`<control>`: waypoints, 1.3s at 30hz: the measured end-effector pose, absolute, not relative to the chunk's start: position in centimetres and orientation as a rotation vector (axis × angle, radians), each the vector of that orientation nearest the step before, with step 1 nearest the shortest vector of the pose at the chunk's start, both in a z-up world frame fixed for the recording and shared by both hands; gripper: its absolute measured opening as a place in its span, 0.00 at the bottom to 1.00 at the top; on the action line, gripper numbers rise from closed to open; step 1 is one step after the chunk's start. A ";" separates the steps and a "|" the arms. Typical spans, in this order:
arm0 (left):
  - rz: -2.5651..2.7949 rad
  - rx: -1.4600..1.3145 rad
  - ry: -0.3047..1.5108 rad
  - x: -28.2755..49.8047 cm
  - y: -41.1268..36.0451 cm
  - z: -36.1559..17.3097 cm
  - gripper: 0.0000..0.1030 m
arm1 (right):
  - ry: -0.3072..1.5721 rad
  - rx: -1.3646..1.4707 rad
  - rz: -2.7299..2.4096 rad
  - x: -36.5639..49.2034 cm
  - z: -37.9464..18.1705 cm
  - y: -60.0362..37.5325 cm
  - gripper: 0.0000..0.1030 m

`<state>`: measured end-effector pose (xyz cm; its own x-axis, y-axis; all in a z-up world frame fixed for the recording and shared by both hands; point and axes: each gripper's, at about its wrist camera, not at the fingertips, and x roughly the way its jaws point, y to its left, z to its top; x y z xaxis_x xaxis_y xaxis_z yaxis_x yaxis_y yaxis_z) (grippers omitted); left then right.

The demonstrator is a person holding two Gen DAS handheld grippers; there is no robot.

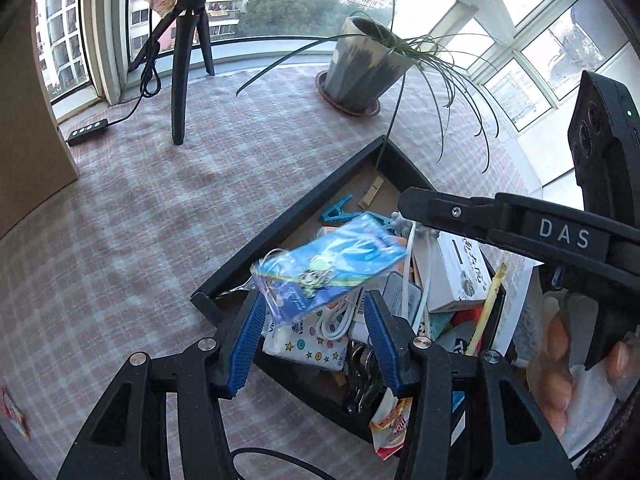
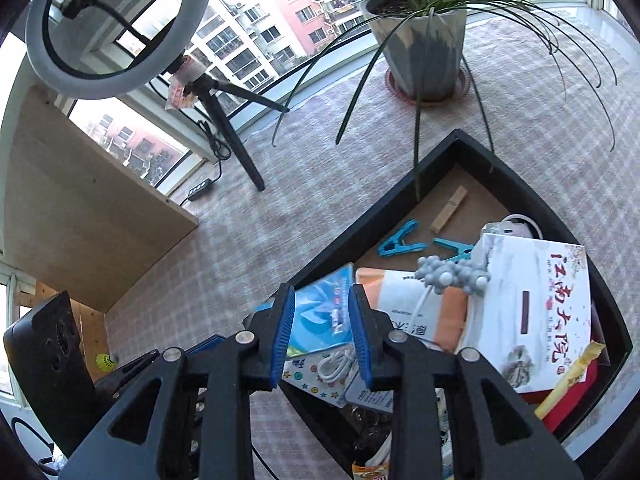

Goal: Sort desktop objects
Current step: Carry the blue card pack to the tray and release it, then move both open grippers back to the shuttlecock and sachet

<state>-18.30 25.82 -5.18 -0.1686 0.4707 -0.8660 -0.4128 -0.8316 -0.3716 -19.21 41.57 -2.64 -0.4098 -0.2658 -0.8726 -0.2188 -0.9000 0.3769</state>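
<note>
A black tray (image 1: pixel 280 220) (image 2: pixel 400 188) full of small items lies on the checked tablecloth. A blue plastic packet (image 1: pixel 332 260) (image 2: pixel 320 312) looks blurred and tilted above the tray's near-left rim. My left gripper (image 1: pixel 316 312) is open around the packet's lower end; whether a finger touches it is unclear. My right gripper (image 2: pixel 322 312) is open, with the packet showing between its blue pads. In the left wrist view the right gripper's black finger (image 1: pixel 480 216) reaches over the tray from the right.
The tray holds a white box (image 2: pixel 532 300), an orange-white packet (image 2: pixel 416 304), teal clips (image 2: pixel 400 240), a wooden peg (image 2: pixel 450 208), a white cable (image 1: pixel 336 320) and keys (image 1: pixel 360 380). A potted plant (image 2: pixel 428 36), a ring-light tripod (image 2: pixel 232 132), a power strip (image 1: pixel 86 132) and a board (image 2: pixel 80 200) stand around.
</note>
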 end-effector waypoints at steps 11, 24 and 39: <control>2.127 -1.544 -0.030 -17.4 21.8 -4.9 0.47 | -0.605 1.679 -2.478 -19.1 -2.7 38.5 0.29; 2.398 -1.765 -0.199 -17.6 2.0 -8.9 0.49 | -0.338 1.677 -2.283 -20.9 -4.9 25.7 0.36; 2.704 -2.062 -0.990 -13.6 -27.2 -13.1 0.55 | 0.133 1.562 -2.049 -19.1 -6.4 5.0 0.55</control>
<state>-13.61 -27.16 -13.08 -0.2698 0.0154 -0.9628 0.6099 -0.7710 -0.1832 -19.12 5.01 -6.36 -0.1695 -0.3653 -0.9153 0.4809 -0.8414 0.2467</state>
